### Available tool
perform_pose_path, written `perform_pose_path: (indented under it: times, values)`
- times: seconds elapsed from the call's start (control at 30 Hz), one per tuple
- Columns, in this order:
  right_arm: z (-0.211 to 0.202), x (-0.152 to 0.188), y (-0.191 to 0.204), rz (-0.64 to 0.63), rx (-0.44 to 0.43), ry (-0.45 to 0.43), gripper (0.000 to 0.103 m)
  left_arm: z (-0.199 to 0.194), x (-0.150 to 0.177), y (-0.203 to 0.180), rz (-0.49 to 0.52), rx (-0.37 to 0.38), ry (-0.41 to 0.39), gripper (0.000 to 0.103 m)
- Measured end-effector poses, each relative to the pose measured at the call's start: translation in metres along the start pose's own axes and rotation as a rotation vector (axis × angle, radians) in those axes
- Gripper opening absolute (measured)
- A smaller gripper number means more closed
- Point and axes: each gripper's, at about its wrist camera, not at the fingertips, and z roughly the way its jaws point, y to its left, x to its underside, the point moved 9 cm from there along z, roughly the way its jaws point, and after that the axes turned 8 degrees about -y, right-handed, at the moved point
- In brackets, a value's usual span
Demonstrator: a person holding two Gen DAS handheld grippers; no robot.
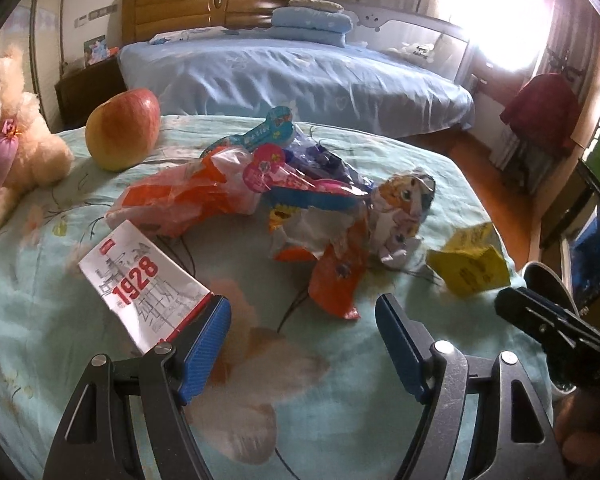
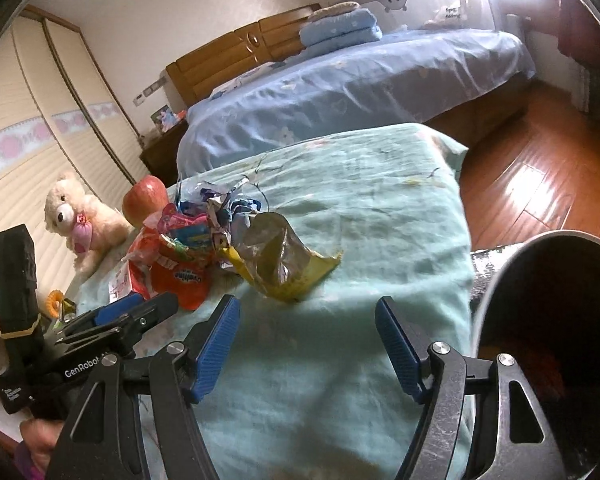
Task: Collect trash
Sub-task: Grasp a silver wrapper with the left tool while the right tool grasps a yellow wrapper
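Observation:
A heap of trash lies on the green floral cloth point(image 1: 300, 400): an orange wrapper point(image 1: 188, 200), a cat-print wrapper point(image 1: 404, 208), a torn orange packet point(image 1: 336, 276), a yellow packet point(image 1: 468, 268) and a white "1928" box point(image 1: 140, 284). My left gripper point(image 1: 303, 320) is open and empty, just short of the heap. My right gripper point(image 2: 307, 320) is open and empty, just short of the yellow packet point(image 2: 284, 264). The heap also shows in the right wrist view point(image 2: 188, 248). A dark trash bin point(image 2: 548, 320) stands at the right.
A red-yellow apple point(image 1: 122, 132) and a cream teddy bear point(image 1: 12, 132) sit at the cloth's far left. A blue bed point(image 1: 300, 80) with folded blankets stands behind. Wooden floor point(image 2: 540, 168) lies to the right. The right gripper's body point(image 1: 560, 332) shows beside the bin's rim.

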Motion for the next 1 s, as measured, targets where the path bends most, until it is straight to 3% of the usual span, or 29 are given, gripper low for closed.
perform_pose_path:
  times: [0.1, 0.17, 0.3, 0.37, 0.43, 0.63, 1.0]
  values:
    - [0.009, -0.003, 0.005, -0.011, -0.009, 0.008, 0.072, 0.005, -0.003, -0.002, -0.004, 0.007, -0.007, 0.072]
    - [0.015, -0.005, 0.007, -0.018, -0.013, 0.013, 0.072, 0.01, -0.004, -0.005, -0.001, 0.015, -0.008, 0.067]
    - [0.024, -0.009, 0.006, -0.017, -0.011, 0.022, 0.067, 0.024, -0.005, -0.011, -0.005, 0.04, 0.015, 0.038]
    - [0.027, -0.01, 0.006, -0.021, -0.009, 0.026, 0.05, 0.03, -0.005, -0.012, -0.007, 0.045, 0.024, 0.016]
    - [0.03, -0.009, 0.006, -0.02, -0.013, 0.036, 0.017, 0.033, -0.006, -0.016, -0.007, 0.066, 0.025, 0.003]
    - [0.021, -0.008, 0.006, -0.025, -0.015, 0.015, 0.01, 0.023, -0.008, -0.021, 0.03, 0.092, -0.015, 0.0]
    - [-0.012, 0.006, 0.001, -0.01, -0.011, -0.006, 0.009, -0.01, 0.012, -0.037, 0.044, 0.158, -0.022, 0.0]
